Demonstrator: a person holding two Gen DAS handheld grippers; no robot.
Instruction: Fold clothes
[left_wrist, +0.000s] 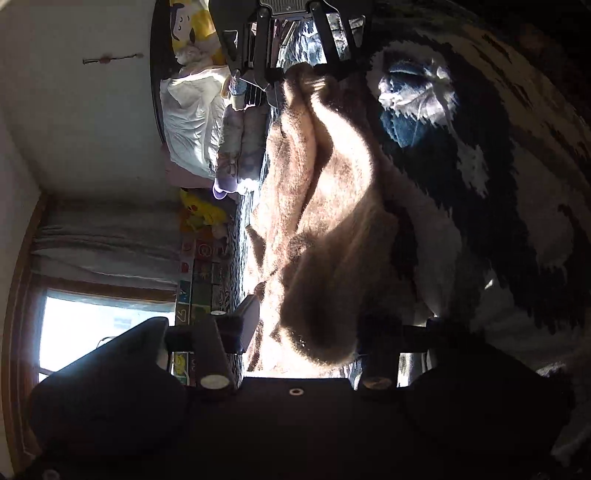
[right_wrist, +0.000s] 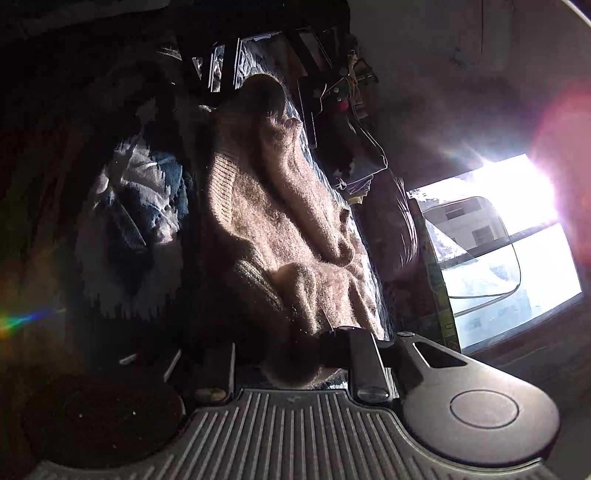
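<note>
A fuzzy tan sweater (left_wrist: 317, 206) hangs stretched between the two claws, lifted above a bed covered by a dark blanket (left_wrist: 498, 206) with pale patches. In the left wrist view, the left claw (left_wrist: 301, 332) is pinching one end of the sweater: the knit bunches between its two fingers (left_wrist: 245, 325) at the bottom of the frame, backlit by sun. The sweater runs away from it in long folds to the right claw (left_wrist: 291, 70), seen at the top of that view, which grips the far end. In the right wrist view, the right claw (right_wrist: 291, 354) likewise has a wad of the sweater (right_wrist: 280, 229) pressed between its fingers (right_wrist: 364, 360), and the ribbed hem shows along the near side of the cloth. A crumpled blue-and-white garment (left_wrist: 413, 107) lies on the blanket beside the hanging sweater, apart from it. Toward the head of the bed sit a white pillow (left_wrist: 188, 125) and yellow plush toys (left_wrist: 201, 214) against the wall. A bright window (right_wrist: 509, 236) glares in both views and leaves much of the blanket in deep shadow.
</note>
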